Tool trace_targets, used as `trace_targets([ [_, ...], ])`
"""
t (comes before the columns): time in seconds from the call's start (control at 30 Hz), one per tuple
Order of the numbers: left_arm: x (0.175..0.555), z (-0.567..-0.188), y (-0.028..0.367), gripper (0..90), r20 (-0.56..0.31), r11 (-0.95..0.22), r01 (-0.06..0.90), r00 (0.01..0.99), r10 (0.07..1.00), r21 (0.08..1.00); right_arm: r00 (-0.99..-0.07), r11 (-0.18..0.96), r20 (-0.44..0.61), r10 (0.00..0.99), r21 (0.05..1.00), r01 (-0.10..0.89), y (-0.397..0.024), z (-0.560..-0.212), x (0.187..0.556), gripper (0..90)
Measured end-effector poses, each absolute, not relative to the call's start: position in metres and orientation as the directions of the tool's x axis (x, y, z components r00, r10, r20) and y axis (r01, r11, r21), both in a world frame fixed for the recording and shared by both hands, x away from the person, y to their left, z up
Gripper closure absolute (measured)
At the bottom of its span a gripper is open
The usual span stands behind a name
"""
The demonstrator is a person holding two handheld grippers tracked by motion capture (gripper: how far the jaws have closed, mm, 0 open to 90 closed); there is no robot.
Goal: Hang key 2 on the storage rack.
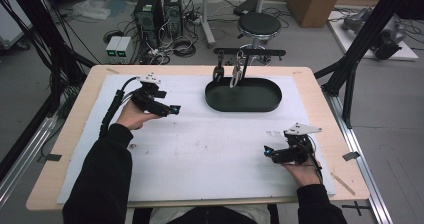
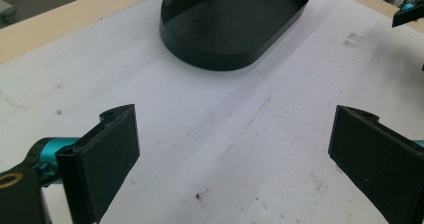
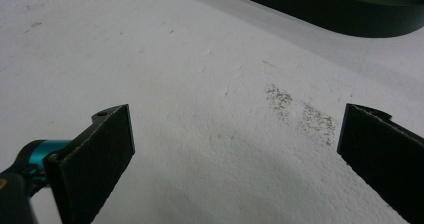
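Note:
A black oval tray point(image 1: 243, 95) stands at the back middle of the white foam sheet point(image 1: 210, 149). Above it, two small items point(image 1: 236, 70) hang from a black bar point(image 1: 250, 51) down toward the tray's rear edge. My left gripper point(image 1: 172, 108) is held over the sheet left of the tray, pointing right. In the left gripper view it point(image 2: 237, 113) is open with nothing between the jaws, and the tray point(image 2: 235, 29) lies ahead. My right gripper point(image 1: 268, 152) sits low at the front right, open and empty point(image 3: 240, 113), with the tray's wall point(image 3: 340, 11) far ahead.
A greyish smudge point(image 3: 300, 114) marks the foam ahead of the right gripper. The wooden table point(image 1: 320, 109) shows around the sheet. A black frame post point(image 1: 350, 69) rises at the table's right side. A stool point(image 1: 258, 25) and computer towers point(image 1: 160, 11) stand beyond the far edge.

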State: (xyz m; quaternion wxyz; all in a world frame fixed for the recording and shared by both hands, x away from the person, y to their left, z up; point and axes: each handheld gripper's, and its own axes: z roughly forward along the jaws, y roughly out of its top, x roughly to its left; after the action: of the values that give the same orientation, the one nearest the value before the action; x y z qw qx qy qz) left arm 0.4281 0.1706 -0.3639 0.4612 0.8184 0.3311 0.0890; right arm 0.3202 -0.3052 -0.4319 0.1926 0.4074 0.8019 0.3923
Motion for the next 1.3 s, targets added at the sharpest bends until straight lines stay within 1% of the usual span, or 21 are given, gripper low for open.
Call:
trace_targets([
  [0.1,0.423,-0.369,0.177,6.5,-0.157,-0.353,0.471,0.751,0.641,0.808,-0.593,0.357,0.015,0.805,0.786,0.504,-0.304,-0.432,0.320,0.9],
  [0.2,0.418,-0.372,0.181,6.5,-0.137,-0.367,0.472,0.742,0.657,0.801,-0.594,0.359,0.015,0.805,0.783,0.507,-0.304,-0.432,0.320,0.8],
  [0.43,0.401,-0.378,0.191,6.6,-0.125,-0.388,0.478,0.742,0.659,0.788,-0.597,0.361,0.017,0.802,0.783,0.507,-0.304,-0.432,0.320,0.8],
  [0.6,0.389,-0.383,0.203,6.5,-0.139,-0.398,0.497,0.741,0.657,0.771,-0.603,0.362,0.023,0.797,0.781,0.509,-0.302,-0.432,0.316,0.8],
  [0.67,0.383,-0.385,0.207,6.6,-0.135,-0.428,0.509,0.747,0.651,0.747,-0.610,0.372,0.013,0.792,0.782,0.500,-0.302,-0.432,0.313,0.8],
  [0.8,0.375,-0.389,0.212,6.5,-0.189,-0.465,0.554,0.759,0.623,0.690,-0.606,0.367,0.020,0.795,0.779,0.508,-0.302,-0.432,0.312,0.8],
  [1.3,0.338,-0.402,0.239,7.6,-0.141,-0.470,0.555,0.736,0.662,0.686,-0.609,0.375,0.013,0.793,0.778,0.505,-0.302,-0.432,0.312,0.8],
])
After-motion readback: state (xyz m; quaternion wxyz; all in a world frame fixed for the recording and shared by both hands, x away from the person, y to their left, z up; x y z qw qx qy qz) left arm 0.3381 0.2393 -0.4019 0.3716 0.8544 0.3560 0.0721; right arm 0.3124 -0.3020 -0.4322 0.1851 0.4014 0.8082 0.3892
